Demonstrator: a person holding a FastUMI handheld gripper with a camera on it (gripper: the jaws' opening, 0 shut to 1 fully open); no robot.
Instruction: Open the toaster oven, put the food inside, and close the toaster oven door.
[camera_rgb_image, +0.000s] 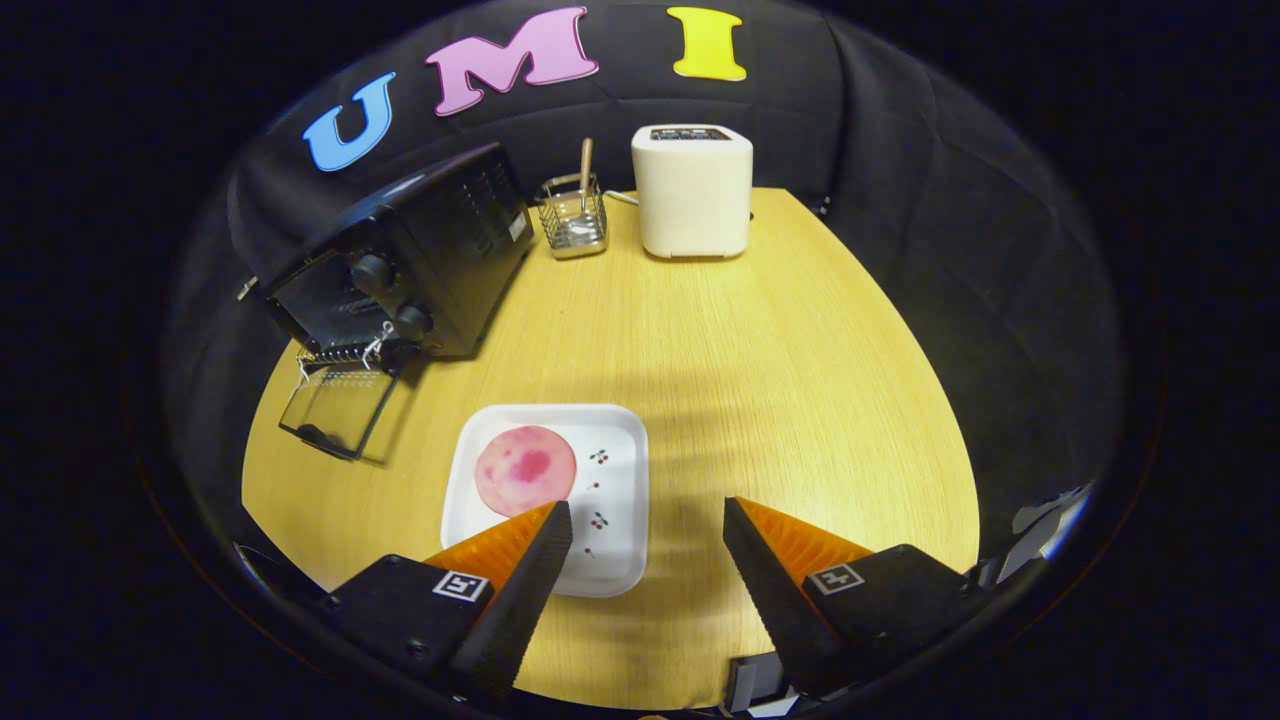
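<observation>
A black toaster oven (420, 260) stands at the far left of the wooden table, its glass door (335, 405) folded down flat and open. A round pink slice of food (525, 469) lies on a white square plate (610, 520) just ahead of my left finger. My gripper (648, 515) is open above the table, nothing between its fingers. The left fingertip (555, 520) overlaps the plate's near edge in the view; the right fingertip (735, 515) hangs over bare table to the plate's right.
Beyond the plate, at the back of the table (780, 380), stand a white box-shaped appliance (692, 190) and a small wire basket (573, 215) holding a wooden utensil. The table edge curves close on the left and right.
</observation>
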